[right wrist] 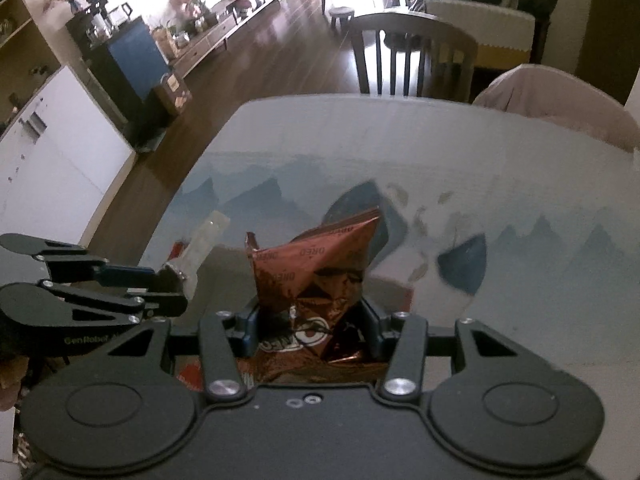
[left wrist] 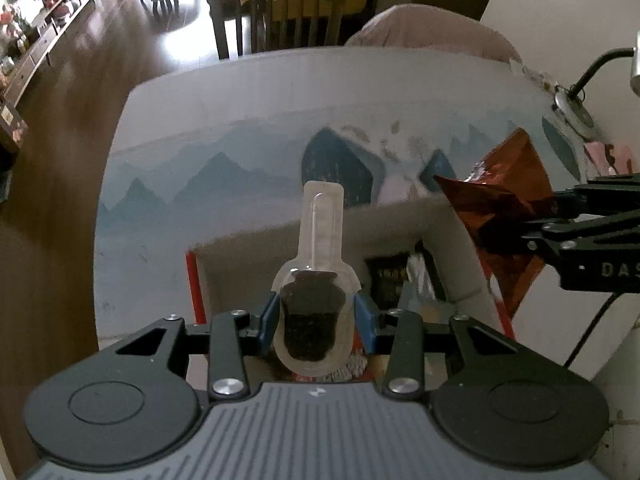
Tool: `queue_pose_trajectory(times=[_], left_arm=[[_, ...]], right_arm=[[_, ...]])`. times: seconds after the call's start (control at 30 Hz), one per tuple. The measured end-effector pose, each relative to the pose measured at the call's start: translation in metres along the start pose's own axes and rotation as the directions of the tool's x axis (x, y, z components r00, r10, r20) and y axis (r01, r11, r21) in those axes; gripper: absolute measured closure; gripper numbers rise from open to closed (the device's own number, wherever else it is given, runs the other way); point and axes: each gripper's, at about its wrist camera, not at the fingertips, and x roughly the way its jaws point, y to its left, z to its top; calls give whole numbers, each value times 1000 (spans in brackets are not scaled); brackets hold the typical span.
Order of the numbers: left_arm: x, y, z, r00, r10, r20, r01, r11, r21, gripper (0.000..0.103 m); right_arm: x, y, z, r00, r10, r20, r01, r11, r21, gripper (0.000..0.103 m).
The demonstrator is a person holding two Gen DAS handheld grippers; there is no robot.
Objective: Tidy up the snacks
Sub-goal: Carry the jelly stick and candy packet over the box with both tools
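Note:
My left gripper (left wrist: pixel 316 316) is shut on a clear plastic snack pack (left wrist: pixel 316 280) with a dark filling and a long flat handle, held above an open cardboard box (left wrist: pixel 400 236). The pack also shows in the right wrist view (right wrist: pixel 200 252). My right gripper (right wrist: pixel 312 328) is shut on a brown Oreo bag (right wrist: pixel 316 268), also over the box. The bag shows at the right of the left wrist view (left wrist: pixel 500 200), held by the right gripper's fingers (left wrist: pixel 560 216). The left gripper (right wrist: pixel 160 284) is to the left of the bag.
The box holds other snack packets (left wrist: pixel 388 280). The table (left wrist: pixel 240 128) has a blue mountain-print cover. A lamp base (left wrist: pixel 576 108) stands at the table's right edge. A wooden chair (right wrist: pixel 412 56) and a covered chair (right wrist: pixel 560 100) stand beyond the far edge.

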Motion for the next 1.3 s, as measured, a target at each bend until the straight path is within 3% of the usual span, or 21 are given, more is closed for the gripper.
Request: queue_pose_trajectory(times=[0.23,0.47,0.9,1.3], left_arm=[[24,-1,-33,999,15,-48,-14,1000,24,63],[41,-5,-54,997,35,-65,-33,999,41,63],[65,-8,-70,994,79,-82,-74,996,58,63],[82,-6,-81,991,57,-121,-54,998,28,63]], right_arm=[[28,15,-46,997,1,-78,-3,1000,-20,54],[57,17,-69,991,-1,-136,-2,1000,-21,54],[88,19,-83,984,-15,-180,9,999,-34,54],[94,23,-90,983,-37,-182,26,998,-61,53]])
